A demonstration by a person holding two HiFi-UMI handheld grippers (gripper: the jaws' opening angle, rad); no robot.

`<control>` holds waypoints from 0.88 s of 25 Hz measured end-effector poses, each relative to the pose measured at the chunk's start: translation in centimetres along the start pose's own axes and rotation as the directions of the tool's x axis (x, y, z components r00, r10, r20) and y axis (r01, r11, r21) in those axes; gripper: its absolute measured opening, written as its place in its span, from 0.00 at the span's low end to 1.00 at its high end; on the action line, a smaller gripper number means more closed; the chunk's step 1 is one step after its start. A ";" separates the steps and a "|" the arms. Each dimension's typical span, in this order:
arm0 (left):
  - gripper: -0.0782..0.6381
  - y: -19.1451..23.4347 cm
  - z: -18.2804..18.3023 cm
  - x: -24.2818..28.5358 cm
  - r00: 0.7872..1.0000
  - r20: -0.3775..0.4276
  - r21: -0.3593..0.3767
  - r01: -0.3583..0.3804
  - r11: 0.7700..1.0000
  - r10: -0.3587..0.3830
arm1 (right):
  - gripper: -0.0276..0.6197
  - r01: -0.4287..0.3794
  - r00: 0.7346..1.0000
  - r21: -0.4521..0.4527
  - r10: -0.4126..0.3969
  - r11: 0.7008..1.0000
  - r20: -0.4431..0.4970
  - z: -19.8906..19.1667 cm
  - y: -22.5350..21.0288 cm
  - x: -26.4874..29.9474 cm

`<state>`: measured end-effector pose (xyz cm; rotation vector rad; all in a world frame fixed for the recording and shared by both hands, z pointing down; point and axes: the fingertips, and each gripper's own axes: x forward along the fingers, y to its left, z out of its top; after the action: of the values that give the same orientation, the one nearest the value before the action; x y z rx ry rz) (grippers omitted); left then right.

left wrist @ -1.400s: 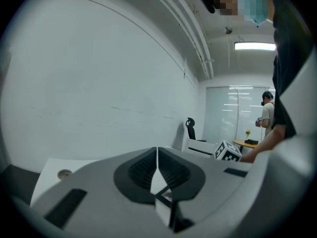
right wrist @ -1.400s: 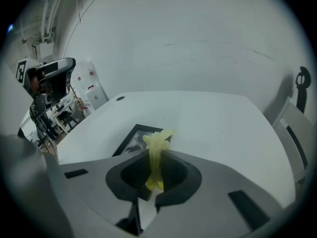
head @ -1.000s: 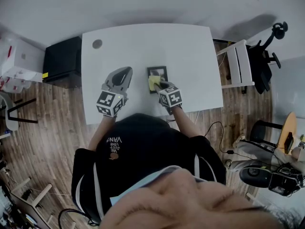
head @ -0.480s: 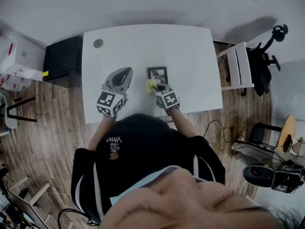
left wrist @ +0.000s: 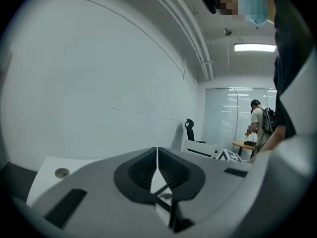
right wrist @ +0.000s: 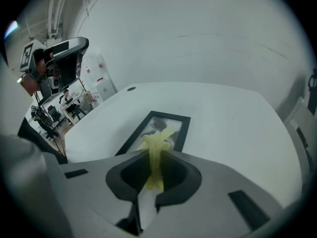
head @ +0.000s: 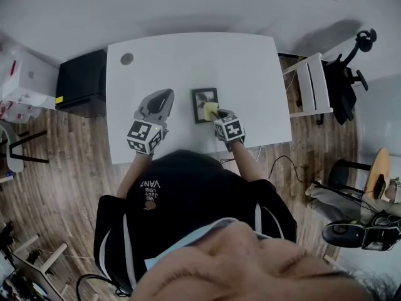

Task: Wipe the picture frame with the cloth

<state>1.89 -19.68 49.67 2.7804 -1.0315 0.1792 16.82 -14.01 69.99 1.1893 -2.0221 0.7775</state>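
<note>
A black picture frame [head: 205, 97] [right wrist: 168, 121] lies flat on the white table [head: 188, 61], holding a dark photo. My right gripper [head: 216, 113] [right wrist: 154, 155] is shut on a yellow cloth [head: 210, 109] [right wrist: 156, 144], whose free end rests on the frame's glass near its right side. My left gripper [head: 161, 99] [left wrist: 157, 155] hovers to the left of the frame with its jaws shut and nothing between them, tilted up so its view faces the wall.
A round grommet [head: 127, 59] sits in the table's far left corner. A black cabinet [head: 81, 80] stands left of the table, and a white chair [head: 312, 86] and an office chair [head: 348, 68] stand to the right. A person [left wrist: 257, 123] stands in the background.
My right gripper has swept the cloth across the frame, left toward its near edge and back right onto the glass. The left gripper has stayed put.
</note>
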 end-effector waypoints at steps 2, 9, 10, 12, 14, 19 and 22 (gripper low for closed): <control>0.14 -0.2 -0.1 0.2 1.000 -0.003 0.001 0.006 1.000 -0.006 | 0.10 0.018 1.000 0.007 -0.018 1.000 -0.007 -0.3 -0.9 -0.5; 0.14 -0.8 -0.2 1.0 1.000 -0.007 -0.003 0.026 1.000 -0.026 | 0.10 0.061 0.998 0.019 -0.061 0.998 0.002 -0.9 -3.2 -1.5; 0.14 -0.9 -0.2 1.1 1.000 -0.007 -0.004 0.030 1.000 -0.030 | 0.10 0.066 0.998 0.023 -0.066 0.998 0.004 -1.0 -3.4 -1.6; 0.14 -1.1 -0.3 1.3 0.999 -0.007 -0.005 0.037 0.999 -0.037 | 0.10 0.076 0.997 0.030 -0.076 0.997 0.002 -1.2 -3.8 -1.8; 0.14 -1.2 -0.4 1.4 0.999 -0.009 -0.006 0.042 0.999 -0.042 | 0.10 0.083 0.997 0.036 -0.083 0.996 0.002 -1.4 -4.0 -1.8; 0.14 -1.4 -0.4 1.6 0.999 -0.010 -0.003 0.050 0.999 -0.050 | 0.10 0.093 0.996 0.053 -0.093 0.994 -0.004 -1.9 -4.5 -1.9; 0.14 -1.2 -0.3 1.6 0.998 -0.009 -0.001 0.055 0.999 -0.055 | 0.10 0.094 0.996 0.062 -0.095 0.994 0.005 -1.8 -4.3 -2.0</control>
<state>3.84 -19.70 50.11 2.8008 -0.9520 0.1844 21.88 -13.43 70.17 1.3152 -1.9455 0.7951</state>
